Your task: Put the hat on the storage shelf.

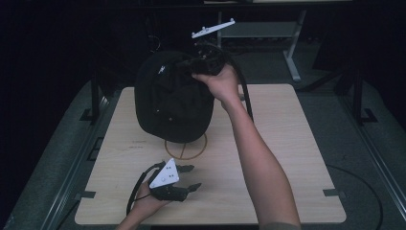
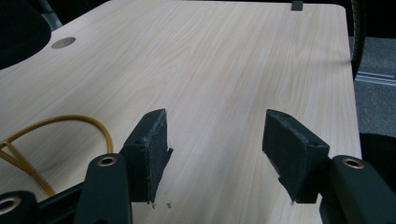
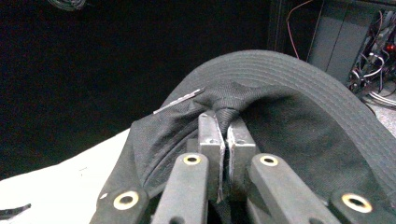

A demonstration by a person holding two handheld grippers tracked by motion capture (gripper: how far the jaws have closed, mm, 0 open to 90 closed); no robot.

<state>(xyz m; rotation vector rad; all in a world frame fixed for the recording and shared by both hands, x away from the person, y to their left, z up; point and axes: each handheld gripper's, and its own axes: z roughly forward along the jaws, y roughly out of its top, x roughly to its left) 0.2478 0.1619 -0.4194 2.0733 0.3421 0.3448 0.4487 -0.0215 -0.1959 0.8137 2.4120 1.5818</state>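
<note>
A black cloth hat (image 1: 170, 98) hangs over the far middle of the wooden table (image 1: 287, 143), lifted by its top edge. My right gripper (image 1: 194, 64) is shut on a fold of the hat (image 3: 261, 107); the pads (image 3: 211, 140) pinch the fabric between them, with the stitched brim curving away on the right. Near the table's front edge my left gripper (image 1: 191, 177) rests open, pointing right. In the left gripper view its two pads (image 2: 152, 149) stand wide apart over bare wood with nothing between them.
A yellow ring mark (image 1: 186, 149) with crossing lines is drawn on the table under the hat, and its arc (image 2: 56, 122) lies left of my left gripper. A round hole (image 2: 63, 42) is in the tabletop. Metal frame legs (image 1: 292, 52) stand behind the table.
</note>
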